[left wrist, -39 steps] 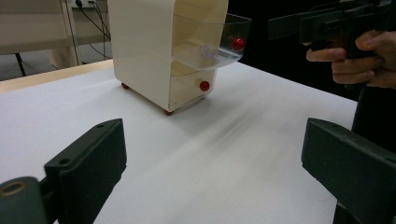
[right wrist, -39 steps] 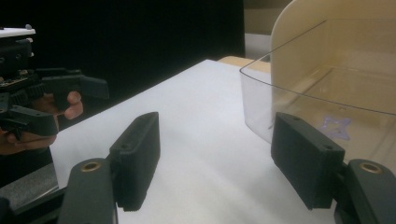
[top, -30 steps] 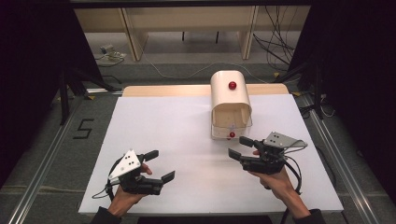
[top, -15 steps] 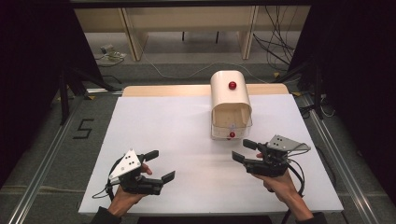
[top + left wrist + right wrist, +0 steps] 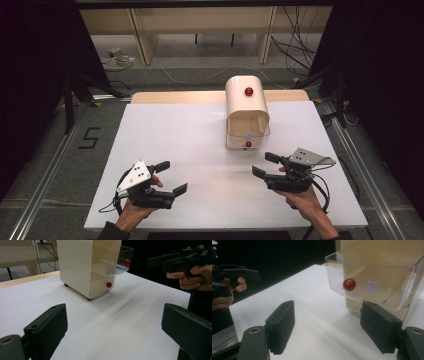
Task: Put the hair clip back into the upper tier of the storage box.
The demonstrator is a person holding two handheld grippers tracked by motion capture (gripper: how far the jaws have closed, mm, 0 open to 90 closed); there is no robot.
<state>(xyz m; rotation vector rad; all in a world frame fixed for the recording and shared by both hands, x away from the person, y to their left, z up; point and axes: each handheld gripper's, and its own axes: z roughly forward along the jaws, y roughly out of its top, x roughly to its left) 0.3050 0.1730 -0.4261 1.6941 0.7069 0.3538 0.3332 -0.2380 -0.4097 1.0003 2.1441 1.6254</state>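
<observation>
A cream cabinet [image 5: 246,105] stands right of the table's middle, with a red knob [image 5: 248,91] on its rounded top. Its clear upper drawer [image 5: 247,131] is pulled out toward me; the drawer [image 5: 377,277] carries a red knob [image 5: 349,284] and a purple star. My right gripper [image 5: 265,165] is just in front of the drawer, apart from it. Its jaws have just been opening further, and the right gripper [image 5: 328,315] is open with nothing between them. Near the front left, my left gripper [image 5: 172,176] is open and empty, and the left gripper [image 5: 116,315] points at the cabinet [image 5: 85,265].
A white sheet [image 5: 190,135] covers the table, with a bare wooden strip [image 5: 175,96] along the far edge. Dark curtains stand on both sides. Cables and shelf legs lie on the floor beyond. Metal rails [image 5: 45,190] run along the table's sides.
My right gripper has drawn back a little from the drawer's front and its jaws stand wider. The left gripper and the drawer have stayed as they were.
</observation>
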